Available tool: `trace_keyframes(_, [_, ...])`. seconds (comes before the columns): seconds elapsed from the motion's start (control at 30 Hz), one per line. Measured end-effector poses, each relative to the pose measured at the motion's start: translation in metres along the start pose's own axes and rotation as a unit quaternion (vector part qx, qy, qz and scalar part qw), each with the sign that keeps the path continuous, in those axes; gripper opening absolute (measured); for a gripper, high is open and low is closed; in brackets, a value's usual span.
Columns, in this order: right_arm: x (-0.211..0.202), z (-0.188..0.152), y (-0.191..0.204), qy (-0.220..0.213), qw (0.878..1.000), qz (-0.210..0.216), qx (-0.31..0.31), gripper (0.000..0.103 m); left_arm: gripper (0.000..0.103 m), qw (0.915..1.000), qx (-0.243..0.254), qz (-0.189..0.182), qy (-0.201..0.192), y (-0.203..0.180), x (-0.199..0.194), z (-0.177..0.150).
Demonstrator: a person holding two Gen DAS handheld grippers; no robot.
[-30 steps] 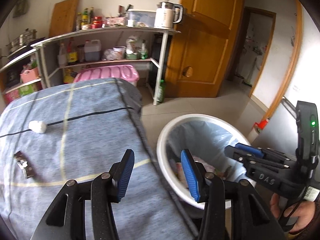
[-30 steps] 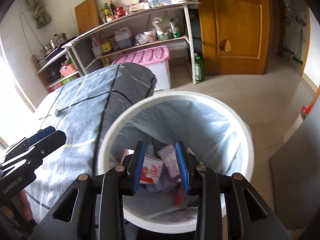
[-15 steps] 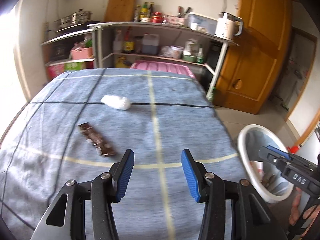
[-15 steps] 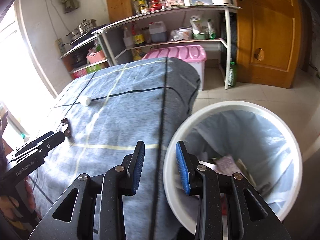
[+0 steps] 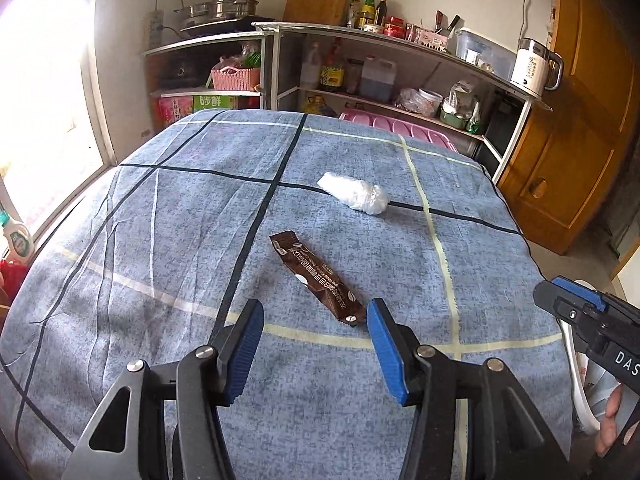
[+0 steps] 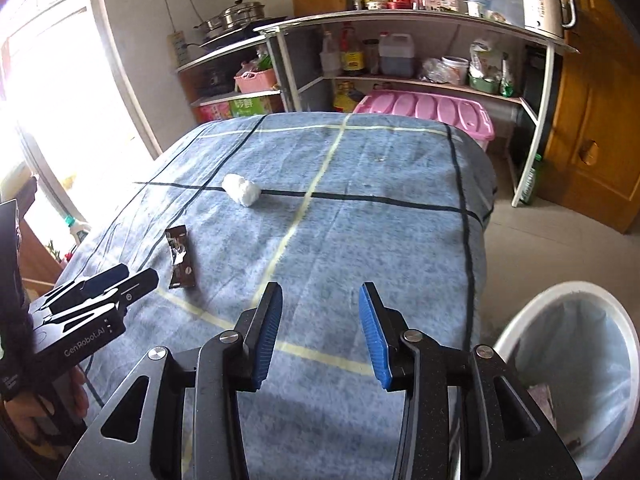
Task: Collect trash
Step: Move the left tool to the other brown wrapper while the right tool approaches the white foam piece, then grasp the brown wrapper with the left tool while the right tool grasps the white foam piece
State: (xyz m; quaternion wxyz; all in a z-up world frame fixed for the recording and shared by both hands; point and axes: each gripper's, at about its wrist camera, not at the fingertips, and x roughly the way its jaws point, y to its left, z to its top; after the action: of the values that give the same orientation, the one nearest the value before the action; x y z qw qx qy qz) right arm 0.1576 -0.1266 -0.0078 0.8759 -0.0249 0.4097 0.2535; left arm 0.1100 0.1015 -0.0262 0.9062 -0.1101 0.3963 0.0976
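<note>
A brown snack wrapper [image 5: 316, 278] lies on the blue checked cloth of the table [image 5: 160, 240], just ahead of my open, empty left gripper [image 5: 314, 320]. A white crumpled wad [image 5: 356, 197] lies farther back. In the right wrist view the wrapper [image 6: 181, 258] and the wad [image 6: 241, 193] are at the left. My right gripper [image 6: 320, 312] is open and empty over the table's near right part. The white trash bin [image 6: 520, 320] with a blue liner stands on the floor at the lower right.
The right gripper's body [image 5: 588, 320] shows at the right of the left wrist view, the left one [image 6: 92, 304] at the left of the right wrist view. Metal shelves [image 5: 360, 40] with bottles, a pink box [image 6: 428, 112] and a wooden door [image 5: 580, 140] stand behind the table.
Both grippers swung left, away from the bin and over the table. The wrapper now lies close in front of my left gripper. Both grippers stayed open.
</note>
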Motion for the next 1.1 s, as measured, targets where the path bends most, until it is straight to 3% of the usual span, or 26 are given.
trace_keyframes(0.3, [0.062, 0.044, 0.027, 0.013, 0.997, 0.031, -0.065, 0.041, 0.054, 0.9994, -0.022, 0.003, 0.025, 0.011, 0.031, 0.014])
trace_keyframes(0.47, [0.095, 0.063, 0.03, 0.024, 0.995, 0.071, -0.059, 0.042, 0.054, 0.9992, -0.024, -0.001, 0.032, 0.014, 0.043, 0.015])
trace_keyframes(0.83, [0.141, 0.094, 0.059, 0.035, 0.988, 0.115, -0.1, 0.047, 0.058, 0.999, -0.025, -0.002, 0.038, 0.021, 0.055, 0.021])
trace_keyframes(1.1, [0.165, 0.095, 0.069, 0.061, 0.986, 0.113, -0.11, 0.047, 0.058, 0.9988, -0.037, -0.013, 0.031, 0.026, 0.059, 0.025])
